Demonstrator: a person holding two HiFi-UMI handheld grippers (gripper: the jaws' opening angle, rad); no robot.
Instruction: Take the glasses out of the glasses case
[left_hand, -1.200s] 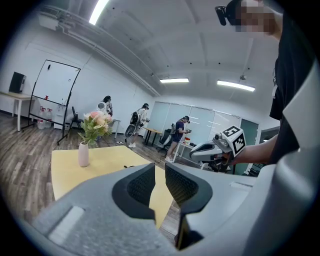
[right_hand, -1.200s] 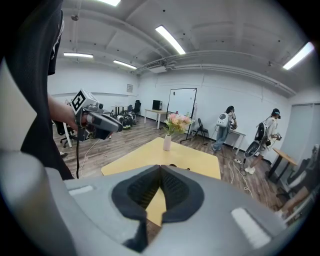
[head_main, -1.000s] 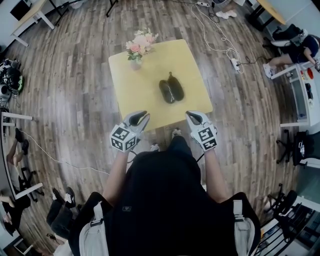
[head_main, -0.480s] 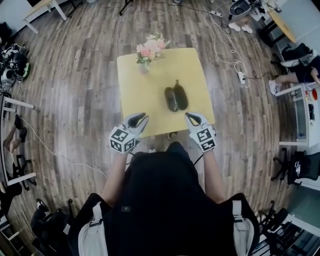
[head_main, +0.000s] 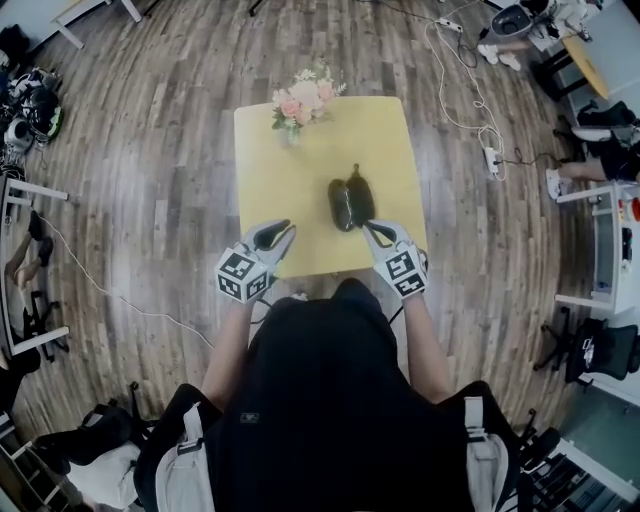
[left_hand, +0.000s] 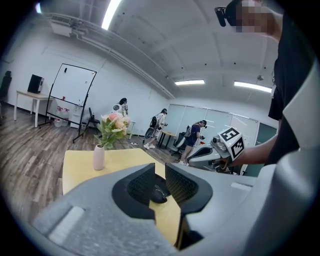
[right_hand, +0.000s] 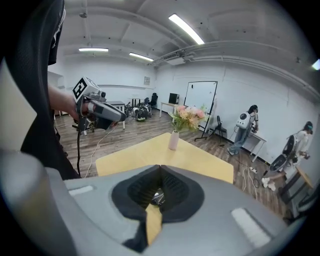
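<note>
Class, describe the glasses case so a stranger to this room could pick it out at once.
Find the square yellow table on the wood floor. Right of its middle lies the glasses case: two dark oval halves side by side, unlike the pale flower vase at the far left corner.

A black short-sleeved top (head_main: 320, 400) is being worn, pale grey straps (head_main: 186, 465) are seen over both shoulders, and the grey left tool (head_main: 275, 234) and right tool (head_main: 377, 232) are each fitted with black ribbed pads (left_hand: 139, 186) and a cube (head_main: 243, 276) bearing black-and-white square markers.
</note>
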